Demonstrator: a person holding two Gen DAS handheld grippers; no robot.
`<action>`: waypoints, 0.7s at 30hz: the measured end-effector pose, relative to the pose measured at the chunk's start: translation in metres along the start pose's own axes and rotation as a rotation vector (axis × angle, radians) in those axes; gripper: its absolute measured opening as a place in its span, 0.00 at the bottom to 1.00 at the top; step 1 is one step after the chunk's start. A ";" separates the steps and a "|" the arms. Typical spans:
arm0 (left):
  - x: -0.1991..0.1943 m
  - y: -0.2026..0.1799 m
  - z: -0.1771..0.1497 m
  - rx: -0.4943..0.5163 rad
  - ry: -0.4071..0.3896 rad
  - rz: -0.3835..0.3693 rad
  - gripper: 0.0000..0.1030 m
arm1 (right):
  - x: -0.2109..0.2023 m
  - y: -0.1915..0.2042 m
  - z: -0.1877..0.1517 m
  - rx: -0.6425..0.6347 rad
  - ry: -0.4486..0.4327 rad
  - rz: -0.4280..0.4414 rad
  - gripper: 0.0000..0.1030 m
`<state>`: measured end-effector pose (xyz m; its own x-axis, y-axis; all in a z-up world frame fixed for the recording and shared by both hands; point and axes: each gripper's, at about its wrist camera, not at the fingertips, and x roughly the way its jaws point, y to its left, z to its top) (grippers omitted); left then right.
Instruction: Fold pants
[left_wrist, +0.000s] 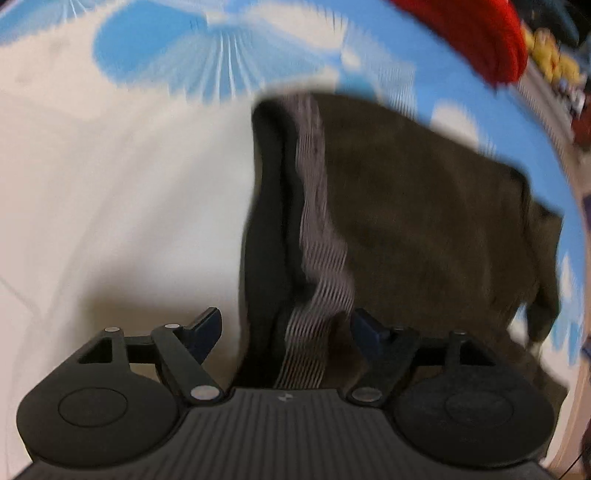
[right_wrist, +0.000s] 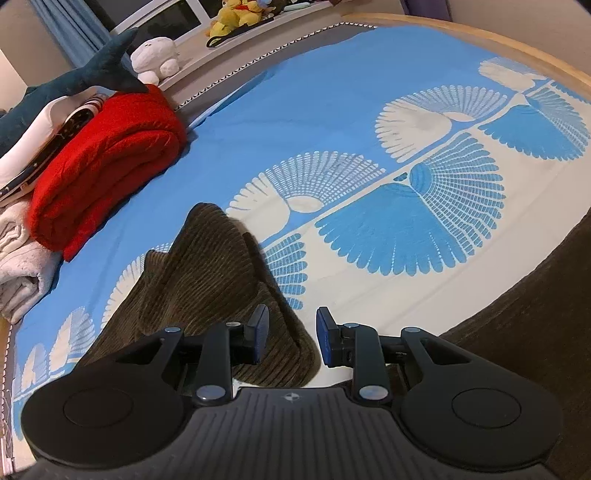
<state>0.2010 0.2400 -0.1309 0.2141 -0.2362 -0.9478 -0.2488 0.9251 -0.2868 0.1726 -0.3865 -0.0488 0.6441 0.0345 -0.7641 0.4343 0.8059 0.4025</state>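
Brown corduroy pants (left_wrist: 424, 206) lie on the blue and white bedspread (right_wrist: 332, 110), striped waistband lining showing between the spread-apart fingers of the left tool (left_wrist: 286, 328), which grips nothing. The right tool (right_wrist: 291, 336) hangs partly parted beside a raised fold, pads (right_wrist: 325, 336) clear of the cloth

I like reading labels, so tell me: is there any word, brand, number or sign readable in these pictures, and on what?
No readable text anywhere.
Small pale emblem on each black ribbed gripper body: a mark, no letters.
Dark patterned item above the folded red knitted blanket: only spots, nothing legible.
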 end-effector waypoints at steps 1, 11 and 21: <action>0.006 -0.002 -0.006 0.029 0.028 0.015 0.77 | -0.001 0.001 -0.001 0.001 0.003 0.002 0.29; -0.009 -0.028 -0.037 0.340 -0.011 0.186 0.24 | 0.001 0.009 -0.014 0.028 0.034 -0.001 0.29; -0.029 -0.007 -0.047 0.421 -0.013 0.375 0.60 | 0.003 0.019 -0.019 0.001 0.071 0.027 0.29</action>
<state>0.1523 0.2267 -0.1085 0.1962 0.1332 -0.9715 0.0880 0.9843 0.1527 0.1705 -0.3596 -0.0527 0.6094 0.0981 -0.7868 0.4177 0.8037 0.4237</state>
